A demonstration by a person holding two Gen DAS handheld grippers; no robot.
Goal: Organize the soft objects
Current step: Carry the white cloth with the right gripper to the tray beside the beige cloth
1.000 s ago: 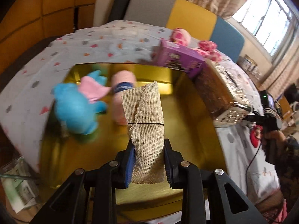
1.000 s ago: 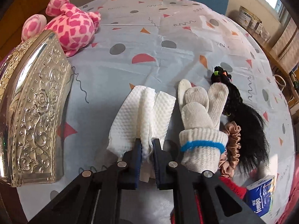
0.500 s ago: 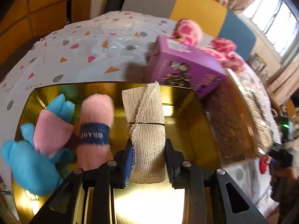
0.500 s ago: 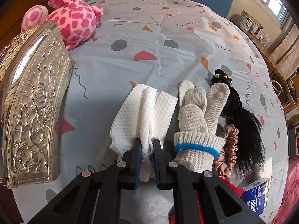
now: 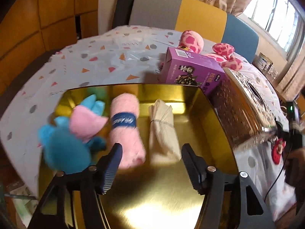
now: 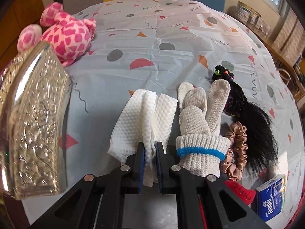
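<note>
Lying flat on the floor of the gold tin (image 5: 213, 114): beige mesh cloth roll (image 5: 163, 131), parallel to and just beside the pink towel roll (image 5: 126, 131), with the blue-and-pink plush toy (image 5: 74, 133) against the tin's left side. Bare gold floor open toward the right wall and toward the camera. Purple box (image 5: 190, 72) standing just beyond the far rim; embossed silver lid (image 5: 247, 110) along the right rim. Left gripper (image 5: 150, 164) angled steeply down over the tin, jaws just opened wide and released, near end of the mesh roll between them, pads clear of it.

Right gripper (image 6: 150, 160) pointing steeply down at the patterned tablecloth (image 6: 171, 28), clenched on the folded white waffle cloth (image 6: 144, 114). Knit glove (image 6: 200, 129) just right of it, touching the tan scrunchie (image 6: 238, 150) and black hairpiece (image 6: 251, 126). Open cloth ahead; pink spotted plush (image 6: 66, 34) far left.
</note>
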